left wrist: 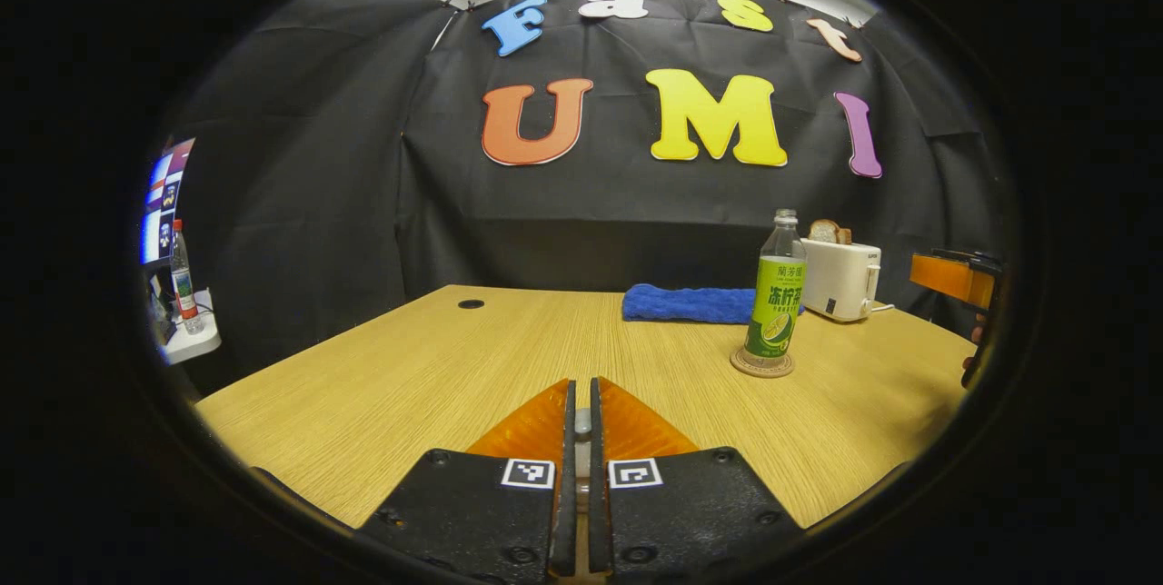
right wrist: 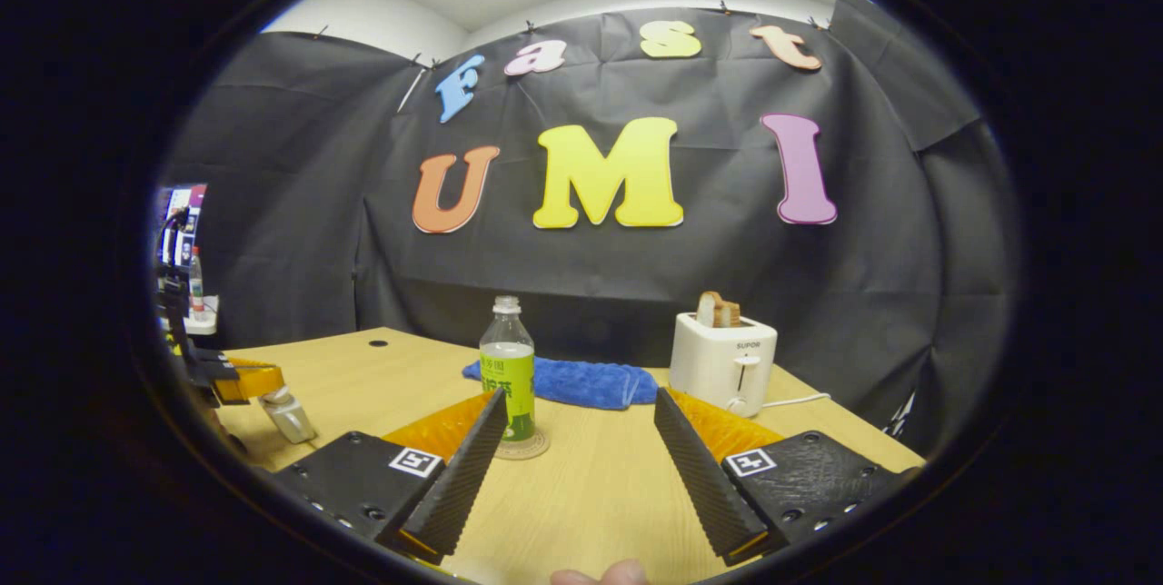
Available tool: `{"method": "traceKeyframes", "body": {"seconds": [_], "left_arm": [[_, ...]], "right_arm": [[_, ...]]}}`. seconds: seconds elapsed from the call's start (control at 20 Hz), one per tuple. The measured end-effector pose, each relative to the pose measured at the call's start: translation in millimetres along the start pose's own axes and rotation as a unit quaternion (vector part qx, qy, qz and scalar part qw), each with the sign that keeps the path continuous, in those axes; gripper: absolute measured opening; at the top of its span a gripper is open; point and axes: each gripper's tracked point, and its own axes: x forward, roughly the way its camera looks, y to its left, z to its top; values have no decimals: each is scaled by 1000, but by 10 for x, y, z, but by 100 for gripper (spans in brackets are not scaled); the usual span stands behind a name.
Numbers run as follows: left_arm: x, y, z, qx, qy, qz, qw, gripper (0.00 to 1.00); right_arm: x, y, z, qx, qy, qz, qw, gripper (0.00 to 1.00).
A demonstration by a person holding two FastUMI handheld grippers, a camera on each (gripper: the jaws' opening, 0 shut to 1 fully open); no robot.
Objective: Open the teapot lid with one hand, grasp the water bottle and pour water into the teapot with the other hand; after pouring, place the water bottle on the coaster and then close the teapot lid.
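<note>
The right tongs (right wrist: 577, 467) gape, the left tongs (left wrist: 581, 426) pinch a small knob, likely the teapot lid's, while the water bottle (right wrist: 507, 367) on its coaster (right wrist: 522, 449) looks light, slick, best gripped mid-label.

A recording booth: black cloth walls (right wrist: 273, 231) pinned up around a wooden table (left wrist: 454, 367), with a toaster (right wrist: 724, 362) near its far right corner.

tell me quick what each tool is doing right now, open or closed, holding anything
Left tool: closed on a small pale thing; what it is cannot be told.
Right tool: open, holding nothing; the water bottle stands apart on the coaster.
</note>
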Motion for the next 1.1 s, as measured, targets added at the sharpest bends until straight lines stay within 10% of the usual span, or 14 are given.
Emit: {"method": "traceKeyframes", "body": {"seconds": [0.55,1.05,1.1], "left_arm": [[14,122,19,12,2,27,1000,46],[-40,112,178,5,-13,39,999,47],[-90,98,272,6,-24,48,999,63]], "right_arm": [[-51,-6,-33,10,1,5,1000,97],[-116,-43,15,14,-8,-8,1000,97],[-150,-65,10,16,-7,-15,1000,98]]}}
